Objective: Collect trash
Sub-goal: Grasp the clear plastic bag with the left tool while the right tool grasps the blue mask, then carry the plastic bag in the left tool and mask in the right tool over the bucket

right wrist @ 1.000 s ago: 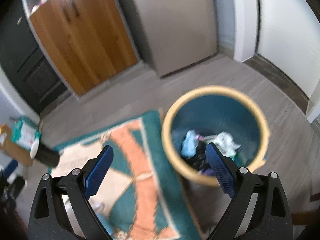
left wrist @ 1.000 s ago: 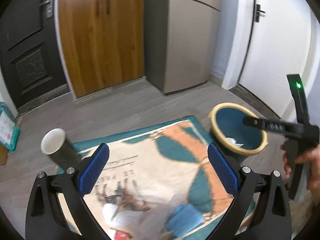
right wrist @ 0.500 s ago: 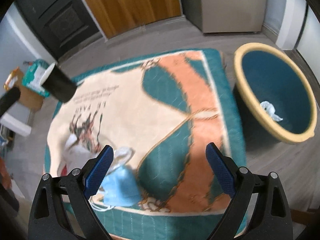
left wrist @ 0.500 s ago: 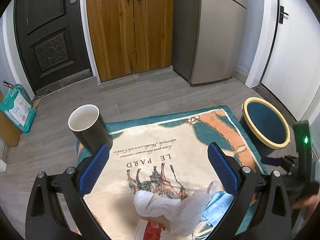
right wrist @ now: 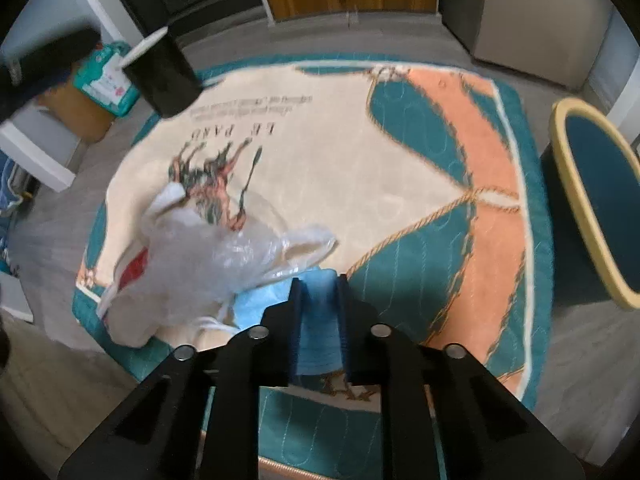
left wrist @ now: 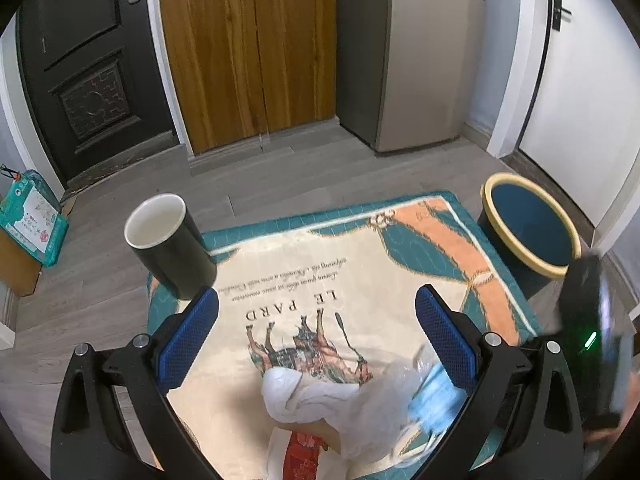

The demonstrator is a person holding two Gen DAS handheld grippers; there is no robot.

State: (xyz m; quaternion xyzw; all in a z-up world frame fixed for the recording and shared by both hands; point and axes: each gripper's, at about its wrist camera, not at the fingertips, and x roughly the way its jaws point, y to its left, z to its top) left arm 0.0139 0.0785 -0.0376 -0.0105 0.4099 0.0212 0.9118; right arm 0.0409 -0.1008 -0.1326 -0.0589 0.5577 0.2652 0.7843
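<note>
A pile of trash lies on the patterned mat (left wrist: 360, 248): a clear plastic bag (right wrist: 208, 256), white crumpled paper (left wrist: 292, 392), a red wrapper (left wrist: 304, 452) and a blue face mask (right wrist: 316, 320). My right gripper (right wrist: 319, 280) points down at the pile's right edge. Its jaws are closing and stand narrow, with the blue face mask (left wrist: 432, 400) filling the gap between the pads. My left gripper (left wrist: 317, 292) hangs open above the pile, holding nothing. The teal bin with a yellow rim (left wrist: 486, 196) stands off the mat's right corner.
A black cup with a white inside (left wrist: 172, 252) stands on the mat's far left corner. A green packet on a cardboard box (left wrist: 32, 216) sits at far left. Wooden cupboard doors, a dark door and a fridge stand beyond the grey floor.
My right gripper swung from above the bin over to the trash pile, and its jaws went from wide apart to narrow around the blue mask. My left gripper sank a little toward the pile.
</note>
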